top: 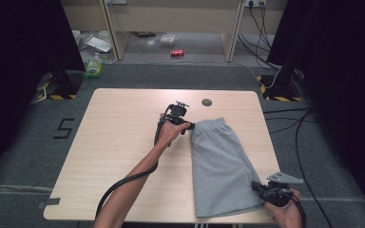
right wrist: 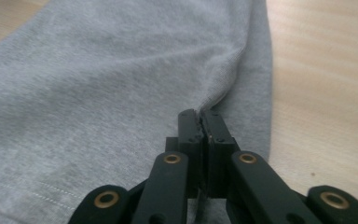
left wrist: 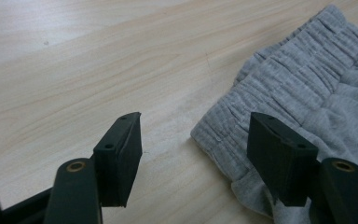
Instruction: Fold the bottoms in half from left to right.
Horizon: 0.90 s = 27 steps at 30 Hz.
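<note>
Wooden desk [top: 123, 142] carries grey shorts [top: 218, 161], flat and unfolded. Right gripper [right wrist: 199, 122] fingers clamped on the hem; left gripper [left wrist: 193, 154] fingers apart at the waistband, grab pending.

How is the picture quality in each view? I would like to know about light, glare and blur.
High view: the table is evenly lit while the sides fall into near black; the picture is soft. Left gripper view: pale glare on the wood at upper left; the shorts waistband is sharp. Right gripper view: the right gripper is crisp, pinching grey cloth; the far fabric blurs.
</note>
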Each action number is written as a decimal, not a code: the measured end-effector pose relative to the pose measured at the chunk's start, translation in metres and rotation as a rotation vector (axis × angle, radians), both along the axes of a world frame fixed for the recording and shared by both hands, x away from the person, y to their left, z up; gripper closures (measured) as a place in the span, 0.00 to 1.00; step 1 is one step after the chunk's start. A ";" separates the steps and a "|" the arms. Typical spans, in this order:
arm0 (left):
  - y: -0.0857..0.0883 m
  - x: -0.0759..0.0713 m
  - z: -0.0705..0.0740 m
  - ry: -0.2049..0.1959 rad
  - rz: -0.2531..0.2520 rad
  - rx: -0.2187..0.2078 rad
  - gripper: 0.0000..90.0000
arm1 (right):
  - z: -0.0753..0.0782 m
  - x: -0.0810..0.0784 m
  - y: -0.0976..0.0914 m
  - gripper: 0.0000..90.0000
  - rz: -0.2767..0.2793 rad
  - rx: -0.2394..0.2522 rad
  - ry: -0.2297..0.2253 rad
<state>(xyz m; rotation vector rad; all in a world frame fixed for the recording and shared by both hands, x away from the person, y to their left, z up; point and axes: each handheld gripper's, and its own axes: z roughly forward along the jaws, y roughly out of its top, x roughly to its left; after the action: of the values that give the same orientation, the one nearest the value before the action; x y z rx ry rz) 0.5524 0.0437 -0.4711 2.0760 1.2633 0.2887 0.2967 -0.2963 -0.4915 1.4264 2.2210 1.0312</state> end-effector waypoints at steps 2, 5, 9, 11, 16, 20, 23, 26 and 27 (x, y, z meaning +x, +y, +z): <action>-0.001 0.000 -0.003 0.001 0.000 0.001 0.39 | 0.008 -0.004 -0.002 0.99 -0.009 0.004 -0.020; -0.003 -0.001 -0.006 0.000 -0.005 0.010 0.39 | 0.017 -0.009 -0.009 0.99 -0.018 0.009 -0.047; -0.005 -0.001 -0.007 -0.001 -0.013 0.025 0.39 | 0.009 -0.005 -0.020 0.99 -0.044 -0.031 -0.005; -0.005 -0.001 -0.007 -0.004 -0.012 0.031 0.39 | -0.004 0.000 -0.022 0.99 -0.045 -0.038 0.045; -0.004 -0.001 -0.007 -0.014 -0.004 0.031 0.39 | -0.004 -0.001 -0.022 0.92 -0.058 -0.017 0.024; 0.001 -0.002 -0.002 -0.012 0.001 0.004 0.38 | 0.005 -0.007 -0.023 0.78 -0.074 -0.021 0.000; 0.005 -0.003 0.001 -0.008 0.002 -0.006 0.36 | 0.009 -0.011 -0.022 0.67 -0.075 -0.018 -0.002; 0.005 -0.006 0.004 0.003 -0.001 -0.038 0.34 | 0.007 -0.013 -0.019 0.60 -0.079 -0.033 0.016; 0.004 -0.007 0.003 0.011 -0.002 -0.047 0.33 | 0.005 -0.012 -0.019 0.58 -0.084 -0.030 0.023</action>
<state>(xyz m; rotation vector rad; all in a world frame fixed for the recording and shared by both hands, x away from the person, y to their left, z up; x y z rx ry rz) 0.5457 0.0475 -0.4678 2.0417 1.2626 0.2455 0.2842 -0.3151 -0.4867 1.5121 2.1627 0.9552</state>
